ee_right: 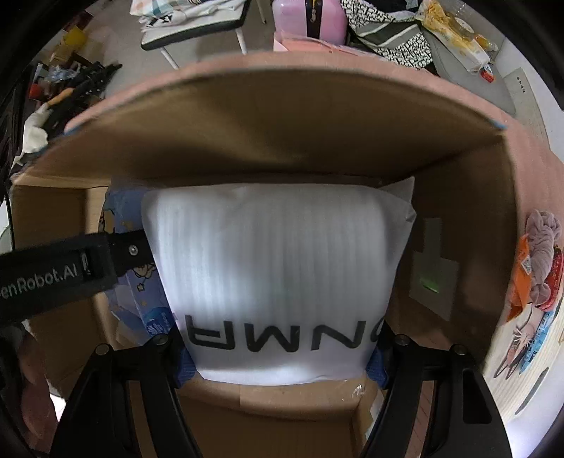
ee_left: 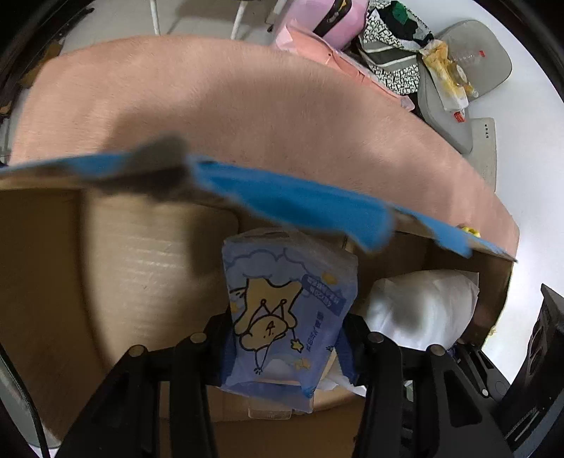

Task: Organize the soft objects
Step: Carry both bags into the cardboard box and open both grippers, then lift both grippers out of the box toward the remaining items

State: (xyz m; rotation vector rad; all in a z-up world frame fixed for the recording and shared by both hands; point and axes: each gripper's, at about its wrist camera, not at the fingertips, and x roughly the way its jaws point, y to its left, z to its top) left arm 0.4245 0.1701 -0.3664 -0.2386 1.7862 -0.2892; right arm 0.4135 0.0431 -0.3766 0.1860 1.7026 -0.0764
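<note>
My left gripper (ee_left: pixel 287 334) is shut on a blue tissue pack (ee_left: pixel 285 310) with a cartoon star bear, held inside the cardboard box (ee_left: pixel 134 267). My right gripper (ee_right: pixel 280 356) is shut on a white foam-wrapped pillow package (ee_right: pixel 278 260) with black letters, also inside the cardboard box (ee_right: pixel 282 148). The white package shows to the right of the tissue pack in the left wrist view (ee_left: pixel 419 310). The tissue pack (ee_right: pixel 141 292) and the left gripper's black body (ee_right: pixel 63 271) show at the left in the right wrist view.
The box has blue-edged flaps (ee_left: pixel 299 204) and a pink outer side (ee_left: pixel 229 105). Behind it lie a pink bag (ee_right: pixel 310 17), patterned cloth (ee_right: pixel 391 38), a grey seat (ee_left: pixel 469 70) with snack wrappers, and a folding chair (ee_right: pixel 190 24). Printed packaging (ee_right: pixel 528 282) is at the right.
</note>
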